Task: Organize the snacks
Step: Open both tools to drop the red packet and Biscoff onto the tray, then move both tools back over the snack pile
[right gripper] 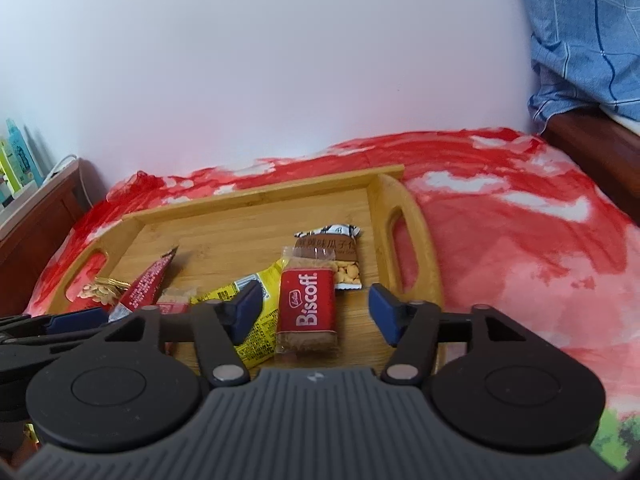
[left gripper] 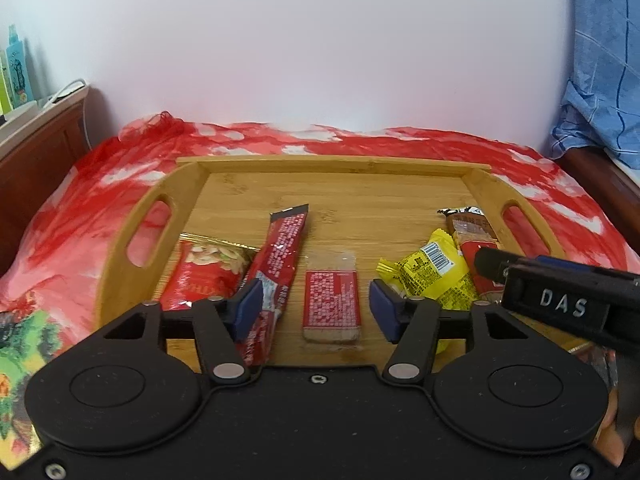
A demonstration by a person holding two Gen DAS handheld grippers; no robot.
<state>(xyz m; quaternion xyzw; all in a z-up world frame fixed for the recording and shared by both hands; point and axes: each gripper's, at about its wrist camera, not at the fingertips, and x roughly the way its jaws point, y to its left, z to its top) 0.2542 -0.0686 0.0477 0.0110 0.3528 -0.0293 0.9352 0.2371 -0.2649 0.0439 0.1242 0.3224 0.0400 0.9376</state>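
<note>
A bamboo tray [left gripper: 224,200] [right gripper: 240,220] lies on a red blanket and holds several snacks. In the left wrist view my left gripper [left gripper: 316,306] is open over a red biscuit pack [left gripper: 331,304] lying back side up. A long red sachet [left gripper: 280,256], a red nut bag [left gripper: 204,276], a yellow packet [left gripper: 436,276] and a brown seed pack [left gripper: 472,224] lie around it. In the right wrist view my right gripper [right gripper: 314,312] is open over a red Biscoff pack [right gripper: 308,308], with the seed pack [right gripper: 340,256] behind it.
The red blanket [left gripper: 80,208] [right gripper: 520,248] covers the bed around the tray. A wooden headboard with bottles [left gripper: 16,68] is at the left. Blue checked cloth [right gripper: 580,32] hangs at the right. The right gripper's body [left gripper: 560,304] juts in beside the left one.
</note>
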